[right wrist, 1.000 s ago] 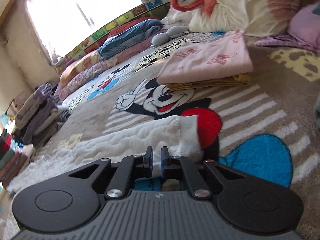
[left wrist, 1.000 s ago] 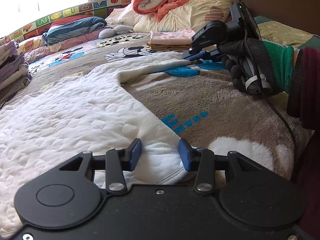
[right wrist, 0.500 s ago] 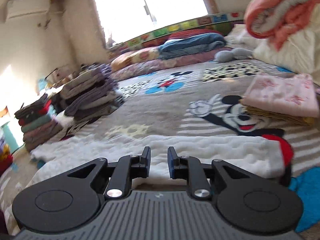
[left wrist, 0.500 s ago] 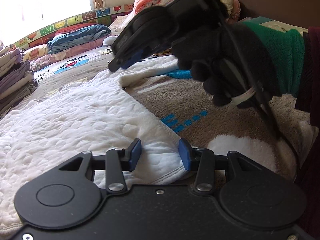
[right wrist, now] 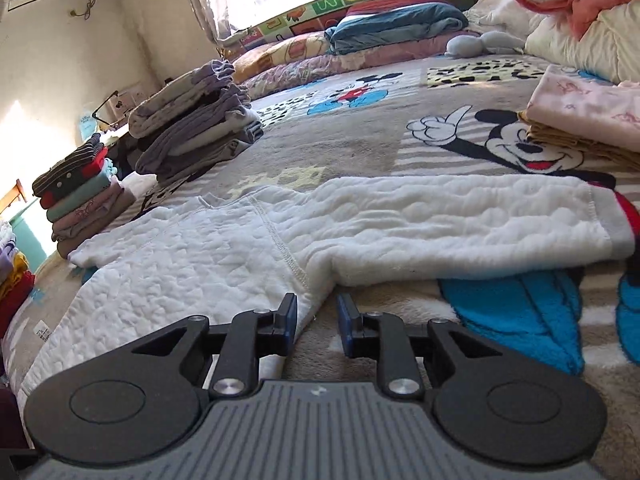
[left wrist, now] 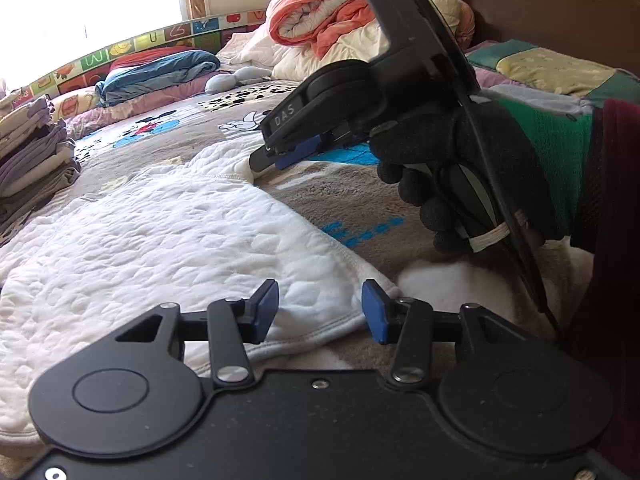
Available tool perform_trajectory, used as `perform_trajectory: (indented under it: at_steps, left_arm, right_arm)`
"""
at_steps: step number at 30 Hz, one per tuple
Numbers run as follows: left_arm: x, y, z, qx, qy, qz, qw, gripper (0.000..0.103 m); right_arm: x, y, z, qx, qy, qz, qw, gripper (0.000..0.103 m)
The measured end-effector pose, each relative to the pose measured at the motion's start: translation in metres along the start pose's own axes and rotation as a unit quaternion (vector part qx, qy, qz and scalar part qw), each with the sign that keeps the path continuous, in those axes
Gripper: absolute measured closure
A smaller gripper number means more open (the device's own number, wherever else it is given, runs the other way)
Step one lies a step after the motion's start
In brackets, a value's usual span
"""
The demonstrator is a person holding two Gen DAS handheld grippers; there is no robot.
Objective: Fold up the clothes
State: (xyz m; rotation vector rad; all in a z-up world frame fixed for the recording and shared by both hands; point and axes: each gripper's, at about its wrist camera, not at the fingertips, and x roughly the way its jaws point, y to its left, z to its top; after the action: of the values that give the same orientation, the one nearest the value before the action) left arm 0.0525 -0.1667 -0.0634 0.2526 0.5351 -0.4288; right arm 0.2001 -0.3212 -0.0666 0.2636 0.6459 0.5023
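White quilted top (right wrist: 224, 252) spread flat on the cartoon blanket (right wrist: 360, 136). Left gripper (left wrist: 320, 312) open over its hem; right gripper (right wrist: 316, 322) open at the side seam. Far sleeve hidden.

One white garment (right wrist: 248, 248), two claws (left wrist: 319, 312) (right wrist: 316, 324), three folded stacks (right wrist: 192, 120).

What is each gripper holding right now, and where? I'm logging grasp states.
Nothing. The left gripper is open over the hem of the white top; the right gripper is open near its armpit seam.
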Motion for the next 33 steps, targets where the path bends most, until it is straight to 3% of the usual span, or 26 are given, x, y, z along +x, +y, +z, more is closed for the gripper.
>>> perform_trajectory:
  at_steps: [3, 7, 10, 11, 12, 13, 14, 17, 19, 21, 27, 33]
  left_arm:
    - [-0.028, 0.015, 0.0, -0.003, -0.016, 0.001, 0.9999, 0.056]
    - [-0.051, 0.063, -0.002, -0.054, -0.042, 0.069, 0.9952, 0.056]
    - [-0.046, 0.098, -0.022, -0.103, -0.027, 0.138, 0.9847, 0.055]
    - [-0.039, 0.108, -0.033, -0.121, -0.01, 0.166, 0.9786, 0.055]
    - [-0.029, 0.118, -0.042, -0.143, 0.021, 0.171, 0.9746, 0.055]
    - [-0.022, 0.126, -0.049, -0.163, 0.049, 0.159, 0.9726, 0.055]
    - [-0.023, 0.129, -0.049, -0.166, 0.051, 0.149, 0.9736, 0.054]
    - [-0.045, 0.134, -0.036, -0.178, 0.025, 0.147, 0.9728, 0.053]
    - [-0.056, 0.136, -0.033, -0.184, 0.003, 0.167, 0.9686, 0.048]
    - [-0.053, 0.136, -0.037, -0.189, 0.016, 0.167, 0.9676, 0.039]
    - [-0.044, 0.139, -0.049, -0.204, 0.05, 0.167, 0.9632, 0.037]
    - [-0.038, 0.139, -0.055, -0.212, 0.068, 0.159, 0.9617, 0.034]
  right_arm:
    - [-0.027, 0.013, -0.008, 0.002, -0.03, 0.004, 1.0, 0.078]
    - [-0.049, 0.049, -0.027, -0.043, -0.03, 0.013, 0.999, 0.078]
    - [-0.065, 0.076, -0.042, -0.076, -0.031, 0.019, 0.996, 0.078]
    - [-0.066, 0.082, -0.048, -0.085, -0.023, 0.014, 0.996, 0.078]
    - [-0.063, 0.086, -0.056, -0.094, -0.007, 0.003, 0.996, 0.077]
    - [-0.059, 0.086, -0.061, -0.099, 0.004, -0.005, 0.995, 0.077]
    - [-0.056, 0.084, -0.066, -0.099, 0.012, -0.013, 0.995, 0.076]
    - [-0.048, 0.076, -0.077, -0.094, 0.031, -0.029, 0.995, 0.076]
    - [-0.054, 0.078, -0.083, -0.094, 0.022, -0.036, 0.995, 0.076]
    - [-0.057, 0.082, -0.089, -0.098, 0.015, -0.043, 0.994, 0.075]
    - [-0.065, 0.082, -0.097, -0.091, -0.004, -0.045, 0.995, 0.071]
    - [-0.069, 0.067, -0.104, 0.001, -0.012, -0.032, 0.999, 0.071]
